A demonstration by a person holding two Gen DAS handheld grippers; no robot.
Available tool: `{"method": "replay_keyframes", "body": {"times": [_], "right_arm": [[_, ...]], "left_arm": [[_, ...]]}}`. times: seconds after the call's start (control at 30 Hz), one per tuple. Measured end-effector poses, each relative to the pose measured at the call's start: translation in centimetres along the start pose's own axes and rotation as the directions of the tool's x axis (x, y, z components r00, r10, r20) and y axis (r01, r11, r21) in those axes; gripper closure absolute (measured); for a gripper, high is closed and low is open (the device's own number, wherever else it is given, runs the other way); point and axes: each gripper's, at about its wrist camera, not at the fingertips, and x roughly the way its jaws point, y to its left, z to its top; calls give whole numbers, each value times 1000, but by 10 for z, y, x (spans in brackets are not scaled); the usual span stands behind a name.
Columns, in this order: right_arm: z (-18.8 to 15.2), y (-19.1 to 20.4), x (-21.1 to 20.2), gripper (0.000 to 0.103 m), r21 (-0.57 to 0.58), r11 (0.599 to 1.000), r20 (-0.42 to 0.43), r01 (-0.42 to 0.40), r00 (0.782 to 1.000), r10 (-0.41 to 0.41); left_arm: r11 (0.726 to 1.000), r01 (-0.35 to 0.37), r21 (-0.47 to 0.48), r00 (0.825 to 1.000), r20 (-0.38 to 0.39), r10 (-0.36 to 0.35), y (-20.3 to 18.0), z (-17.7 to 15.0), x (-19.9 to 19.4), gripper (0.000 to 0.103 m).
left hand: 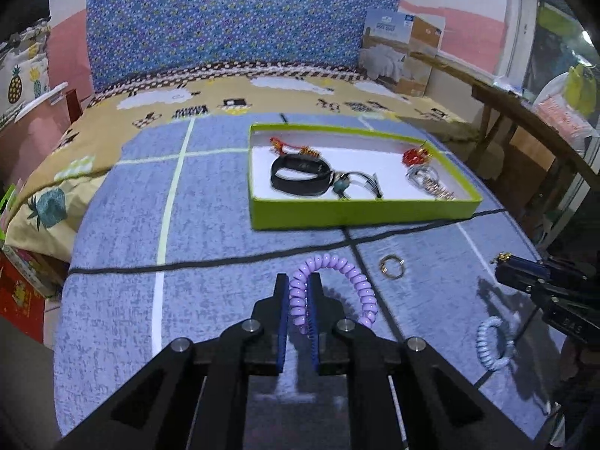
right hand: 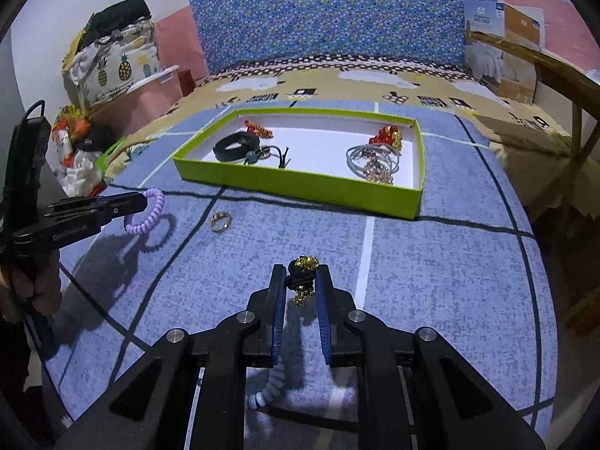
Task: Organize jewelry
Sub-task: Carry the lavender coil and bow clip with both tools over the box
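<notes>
Left wrist view: the left tool [left hand: 299, 292] pinches one side of the purple coil bracelet [left hand: 337, 285], so the rest of the loop hangs free.
Right tool: the right tool [right hand: 302, 281] is clamped on a black tie with gold beads [right hand: 303, 273], lifted clear of the blue mat [right hand: 431, 281].
Left lying on the mat: gold ring [left hand: 392, 264], pale blue coil [left hand: 493, 343].
Destination: the green box [left hand: 356, 213] lies ahead, likely open-topped for sorting; it already holds a black band [left hand: 300, 176] and other pieces.
</notes>
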Motion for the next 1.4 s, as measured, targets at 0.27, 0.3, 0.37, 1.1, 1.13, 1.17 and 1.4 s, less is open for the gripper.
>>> {"method": "replay_keyframes", "body": {"times": [0.27,0.3,0.37,1.1,1.13,1.17,1.4], "right_arm": [[15,-2,-6,87,-4,1000,35,3,999,-2],[18,-2,-6,87,-7,1000,39,5,999,-5],[22,-3,-5,87,-9,1000,44,7,999,-6],[90,-16,37,87,-33,999,70,16,997,-14],[93,-16,42,87,-32,999,64,16,998,-14],[96,-17,46,87,-33,999,59,16,998,-14],[109,-19,81,87,-38,999,10,13,1000,-13]], "left_arm": [[999,3,36,999,45,-5,-9,20,-3,93],[999,2,40,999,48,-4,-9,23,-2,93],[999,-2,46,998,56,0,-9,29,2,93],[995,-68,68,996,64,64,7,78,50,93],[995,-68,68,996,61,64,7,78,52,93],[995,-69,67,996,57,65,8,78,54,93],[996,-58,68,998,29,56,10,75,67,93]]}}
